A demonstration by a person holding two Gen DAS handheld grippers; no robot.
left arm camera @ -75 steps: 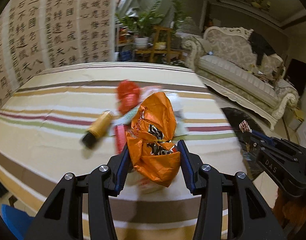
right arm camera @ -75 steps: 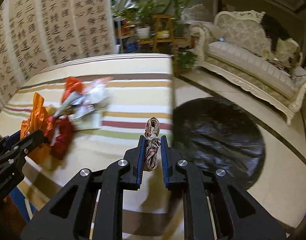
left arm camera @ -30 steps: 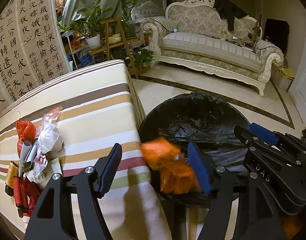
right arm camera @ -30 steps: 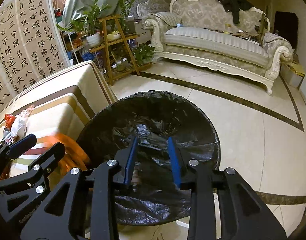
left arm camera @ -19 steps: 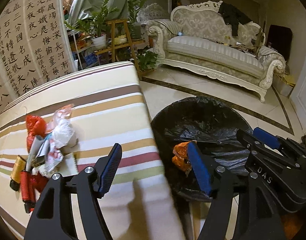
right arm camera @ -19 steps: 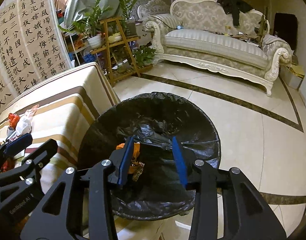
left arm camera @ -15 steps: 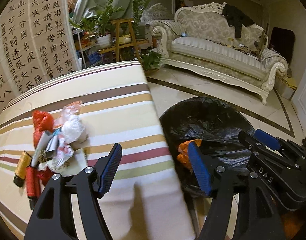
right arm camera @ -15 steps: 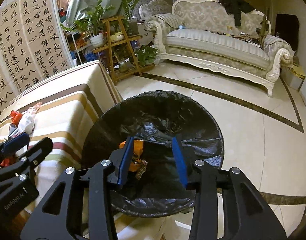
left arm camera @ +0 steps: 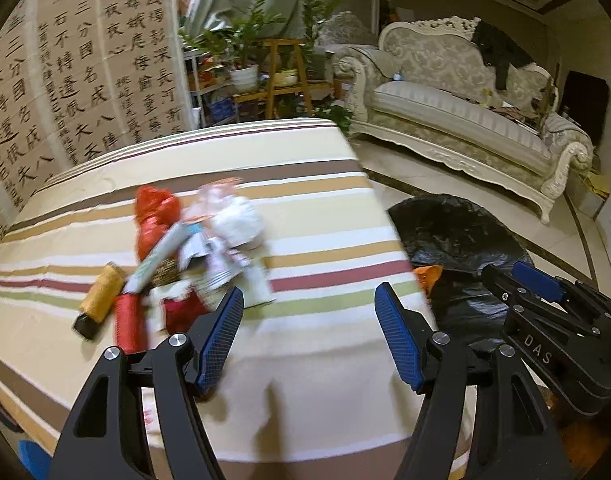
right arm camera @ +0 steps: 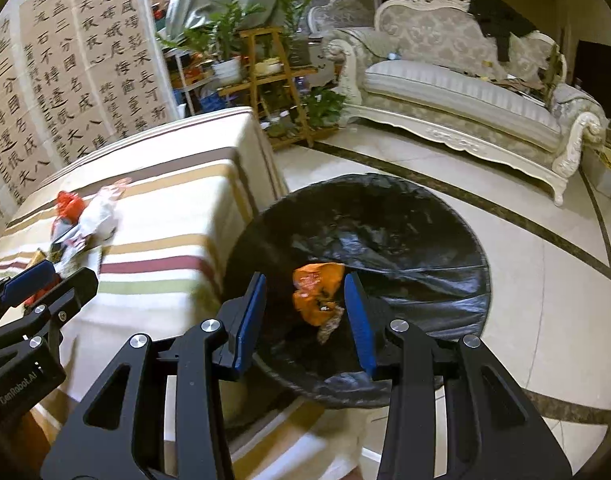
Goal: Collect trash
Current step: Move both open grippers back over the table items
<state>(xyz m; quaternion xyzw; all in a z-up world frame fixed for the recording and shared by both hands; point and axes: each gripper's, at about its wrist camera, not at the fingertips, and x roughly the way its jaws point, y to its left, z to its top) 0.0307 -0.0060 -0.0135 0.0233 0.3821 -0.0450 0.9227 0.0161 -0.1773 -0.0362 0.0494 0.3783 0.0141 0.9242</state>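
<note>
A heap of trash point(left arm camera: 185, 248) lies on the striped table point(left arm camera: 313, 240): red wrappers, white crumpled paper and a yellow spool point(left arm camera: 99, 294). My left gripper point(left arm camera: 307, 314) hangs open above the table's near edge, nothing between its fingers. A black-lined trash bin point(right arm camera: 385, 248) stands on the floor to the right of the table. An orange wrapper point(right arm camera: 317, 292) and a small brownish bundle lie inside it. My right gripper point(right arm camera: 305, 304) hovers open over the bin, holding nothing. The heap of trash point(right arm camera: 85, 220) also shows at the left of the right wrist view.
A cream sofa point(left arm camera: 465, 120) stands across the tiled floor point(right arm camera: 545, 280). A wooden plant stand point(left arm camera: 281, 76) with potted plants sits beyond the table. A calligraphy screen point(left arm camera: 65, 80) rises at the left.
Both grippers let go their trash into the bin. The left gripper has swung left, back over the table toward the heap. The right gripper has also shifted left, its jaws a little wider.
</note>
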